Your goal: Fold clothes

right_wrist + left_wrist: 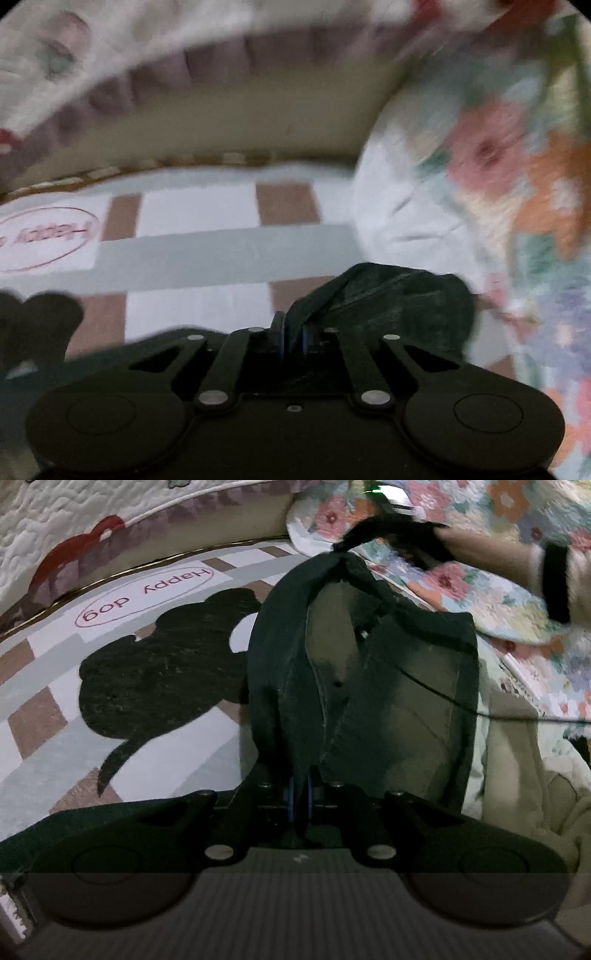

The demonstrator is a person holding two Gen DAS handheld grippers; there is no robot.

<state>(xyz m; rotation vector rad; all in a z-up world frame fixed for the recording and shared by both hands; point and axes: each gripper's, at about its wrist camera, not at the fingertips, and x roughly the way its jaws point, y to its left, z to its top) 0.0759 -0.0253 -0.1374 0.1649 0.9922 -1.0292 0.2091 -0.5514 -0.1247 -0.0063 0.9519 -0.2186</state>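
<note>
A dark green garment (369,672) hangs stretched above the bed, showing a paler lining inside. My left gripper (301,797) is shut on its near edge, the cloth pinched between the blue pads. At the far top of the left wrist view my right gripper (391,520) holds the garment's other end, with a hand behind it. The right wrist view is blurred. There my right gripper (293,338) is shut on a bunched corner of the same dark garment (399,306).
A checked sheet (44,753) with a black dog shape and the words "Happy dog" lies under the garment. A floral quilt (498,590) is heaped at the right, cream clothing (524,775) lies near right, and a padded quilted edge (74,524) runs along the back.
</note>
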